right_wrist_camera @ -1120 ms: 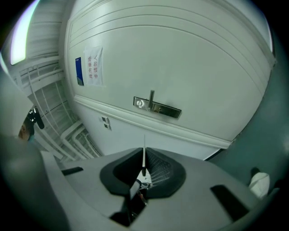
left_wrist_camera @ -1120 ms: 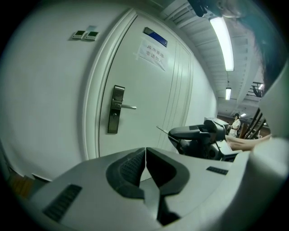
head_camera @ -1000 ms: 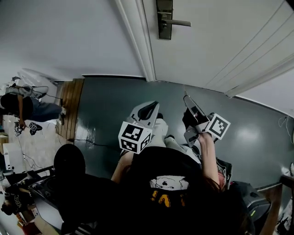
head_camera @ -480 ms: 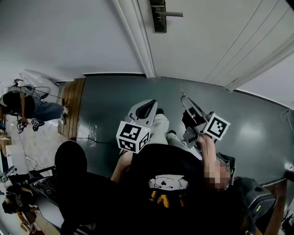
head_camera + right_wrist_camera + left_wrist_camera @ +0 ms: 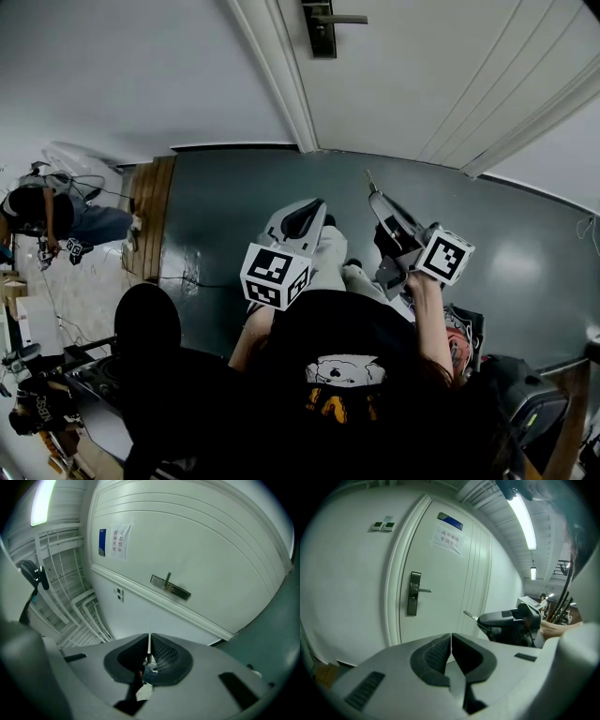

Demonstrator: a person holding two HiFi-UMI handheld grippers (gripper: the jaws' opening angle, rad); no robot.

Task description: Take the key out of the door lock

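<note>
The white door (image 5: 441, 75) carries a dark lock plate with a lever handle (image 5: 321, 26), also seen in the left gripper view (image 5: 413, 599) and the right gripper view (image 5: 171, 588). My right gripper (image 5: 377, 197) is well back from the door, shut on a thin metal key (image 5: 149, 641) whose blade sticks out past the jaw tips (image 5: 469, 616). My left gripper (image 5: 305, 217) hangs beside it, shut (image 5: 451, 641) with nothing between its pads. No key shows in the lock plate, though it is small in every view.
The white door frame (image 5: 277, 75) and a pale wall (image 5: 122, 66) lie left of the door. Grey floor (image 5: 225, 216) lies under both grippers. A person (image 5: 52, 220) crouches among cables far left. Dark equipment (image 5: 525, 412) stands at the lower right.
The lock plate has slid up towards the top edge of the head view. Both grippers keep nearly the same place, shifted slightly right, the right one still shut on the key.
</note>
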